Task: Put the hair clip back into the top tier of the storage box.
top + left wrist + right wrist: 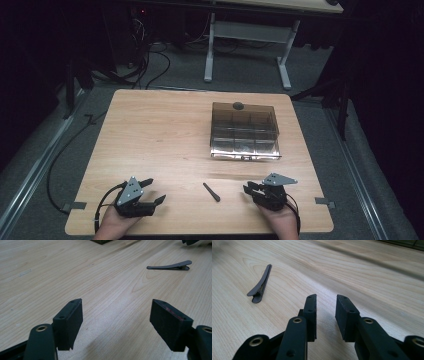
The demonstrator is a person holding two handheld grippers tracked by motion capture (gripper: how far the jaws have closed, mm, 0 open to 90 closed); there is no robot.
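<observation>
1. The hair clip (211, 192) is lying flat on the worktop (150, 130), between the two hands and nearer the right one.
2. The right hand-held gripper (250, 188) is resting just right of it, jaws partly parted around nothing.
3. The left hand-held gripper (153, 191) is sitting farther off, jaws spread wide and empty.
4. The clip's long axis is running from far-left to near-right, and in the right gripper view its hinged end (256, 296) is pointing toward the jaws.
5. A closed compartment box (244, 131) is sitting beyond, well apart.
</observation>
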